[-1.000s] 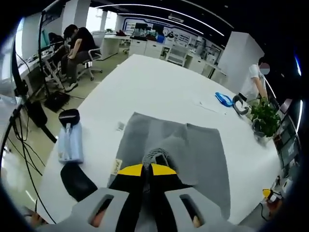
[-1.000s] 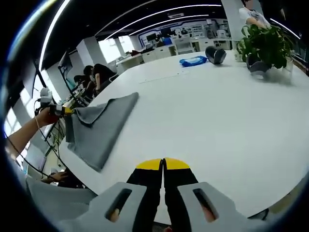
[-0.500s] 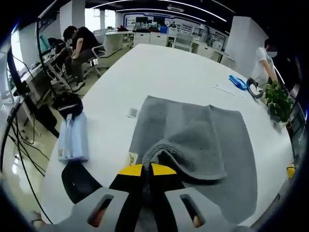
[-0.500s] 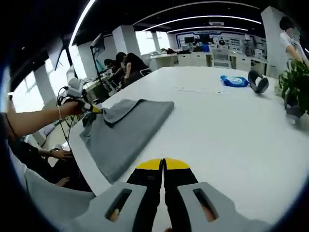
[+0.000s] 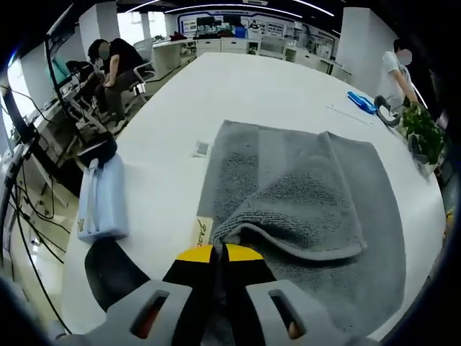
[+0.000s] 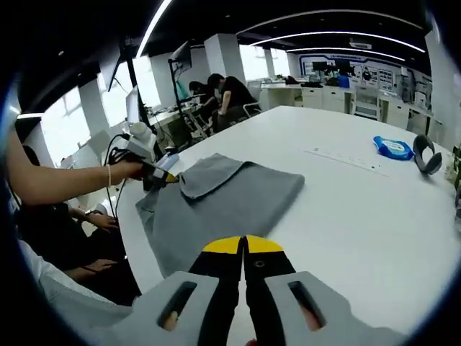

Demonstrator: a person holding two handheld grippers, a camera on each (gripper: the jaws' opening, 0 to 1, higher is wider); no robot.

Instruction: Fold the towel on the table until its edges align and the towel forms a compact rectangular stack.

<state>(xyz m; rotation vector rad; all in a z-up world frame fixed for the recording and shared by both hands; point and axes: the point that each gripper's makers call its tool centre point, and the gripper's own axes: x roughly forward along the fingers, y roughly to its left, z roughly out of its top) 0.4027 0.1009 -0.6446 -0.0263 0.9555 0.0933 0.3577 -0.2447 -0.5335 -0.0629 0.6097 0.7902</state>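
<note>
A grey towel (image 5: 310, 194) lies on the white table (image 5: 245, 94), one corner folded over onto itself. My left gripper (image 5: 220, 254) is shut on that lifted corner, holding it just above the cloth; a small label hangs beside the yellow tips. In the right gripper view the towel (image 6: 230, 205) lies ahead to the left, with the left gripper (image 6: 167, 178) pinching its near corner in a person's hand. My right gripper (image 6: 243, 245) is shut with nothing in it, hovering over bare table short of the towel.
A light blue case (image 5: 101, 198) and a black object (image 5: 112, 267) lie left of the towel. A small tag (image 5: 202, 149) lies by the towel's left edge. A blue pack (image 6: 393, 147), a black item (image 6: 426, 153) and a potted plant (image 5: 421, 133) stand far off. People sit beyond the table.
The left gripper has carried the towel corner further over the cloth, widening the fold. The right gripper's view has swung toward the towel.
</note>
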